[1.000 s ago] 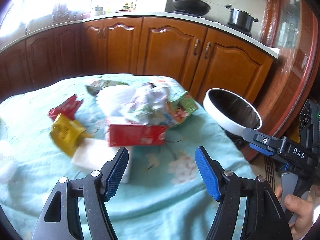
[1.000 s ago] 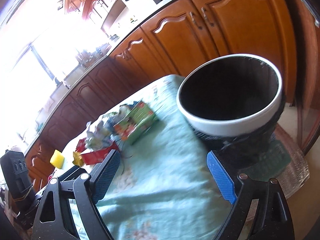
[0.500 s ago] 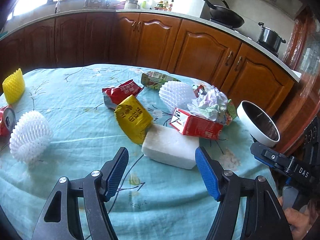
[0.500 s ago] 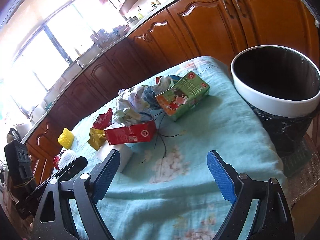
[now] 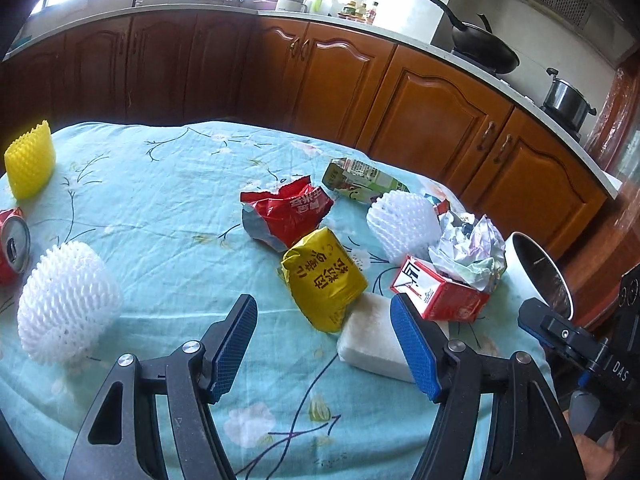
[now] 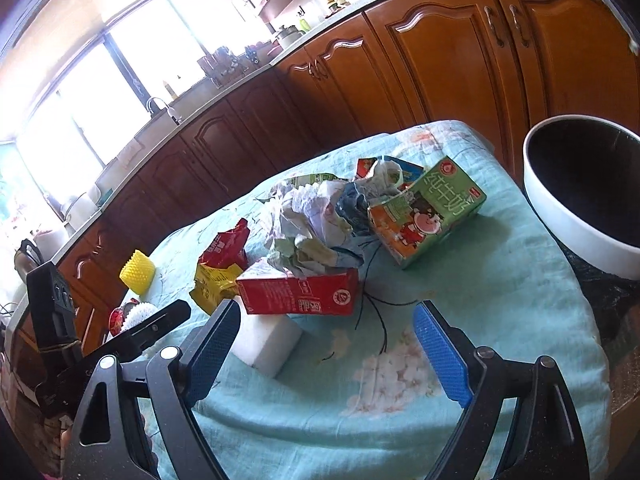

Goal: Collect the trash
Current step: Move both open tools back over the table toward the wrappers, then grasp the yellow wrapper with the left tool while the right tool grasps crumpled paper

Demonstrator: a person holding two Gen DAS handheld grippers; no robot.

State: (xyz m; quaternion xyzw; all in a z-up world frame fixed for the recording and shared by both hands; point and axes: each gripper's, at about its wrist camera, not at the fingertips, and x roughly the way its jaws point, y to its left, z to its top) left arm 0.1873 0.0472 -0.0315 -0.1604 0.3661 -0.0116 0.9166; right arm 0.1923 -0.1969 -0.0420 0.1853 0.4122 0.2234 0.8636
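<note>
table (image 5: 168,184) with pale blue flowered cloth, kitchen cabinets behind. trash count, both wrist views combined:

- foam fruit nets: 3. two white, one (image 5: 66,300) near the left edge, one (image 5: 402,222) in the cluster; one yellow net (image 5: 30,160) standing at the far left.
- snack bags: 2. red bag (image 5: 286,214), torn open, and yellow bag (image 5: 322,278) just in front of it, the two touching.
- cartons: 3. red carton (image 5: 440,292) lying on its side; green carton (image 5: 360,180) at the far side of the cluster; a second green carton with an orange cartoon panel (image 6: 430,212) nearest the bin.
- crumpled paper/plastic wad (image 5: 470,250): 1 heap, resting on top of the red carton.
- white foam block (image 5: 370,340): 1, flat on the cloth, with the yellow bag and red carton resting on its far edge.
- red drink can (image 5: 12,244): 1, on its side at the left edge, partly cut off by the frame.

bin: 1. white-rimmed trash bin (image 6: 576,196) with dark liner, standing beyond the right edge of the table, rim about level with the tabletop.

tools: left gripper (image 5: 324,344) above the near cloth, jaws spread, nothing between the pads; the foam block lies just past its right pad. right gripper (image 6: 328,344) likewise spread wide and empty, foam block just past its left pad, red carton beyond.
</note>
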